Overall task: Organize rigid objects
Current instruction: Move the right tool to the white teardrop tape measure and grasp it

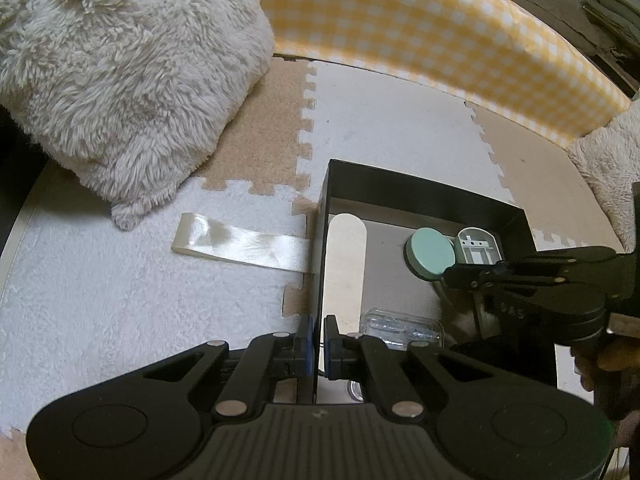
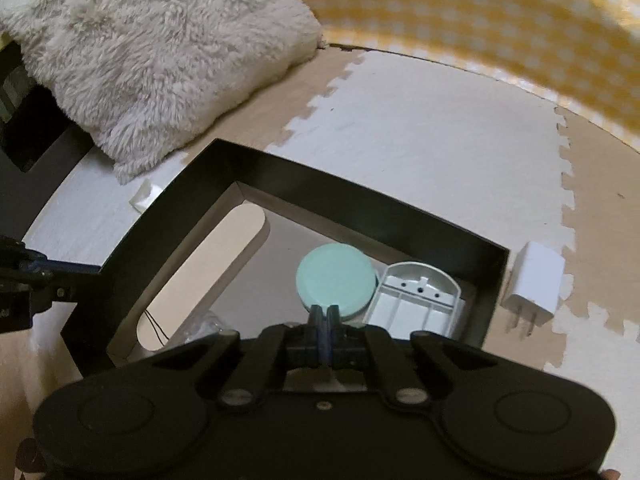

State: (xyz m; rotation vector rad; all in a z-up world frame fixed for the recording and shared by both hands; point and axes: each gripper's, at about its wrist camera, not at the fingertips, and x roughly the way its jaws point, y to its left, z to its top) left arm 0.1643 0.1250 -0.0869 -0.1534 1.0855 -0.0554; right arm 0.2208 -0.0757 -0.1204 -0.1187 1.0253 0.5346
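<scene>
An open black box [image 1: 424, 190] lies on the foam floor mat. Inside it are a long beige oval piece [image 1: 346, 256], a mint round tin [image 2: 336, 280], a white plastic shell [image 2: 416, 300] and a clear plastic case [image 1: 404, 326]. My left gripper [image 1: 319, 340] is shut on the box's left wall, one blue pad on each side of it. My right gripper [image 2: 324, 314] hangs over the box at the tin's near edge. It is shut, with nothing visible between its fingers. A white charger plug [image 2: 534, 284] lies on the mat just outside the box's right wall.
A fluffy cream cushion [image 1: 120, 72] fills the back left. A yellow checked panel [image 1: 440, 28] closes off the back. A glossy white strap [image 1: 240, 246] lies flat on the mat left of the box. The mat [image 1: 400, 120] is made of white and tan puzzle tiles.
</scene>
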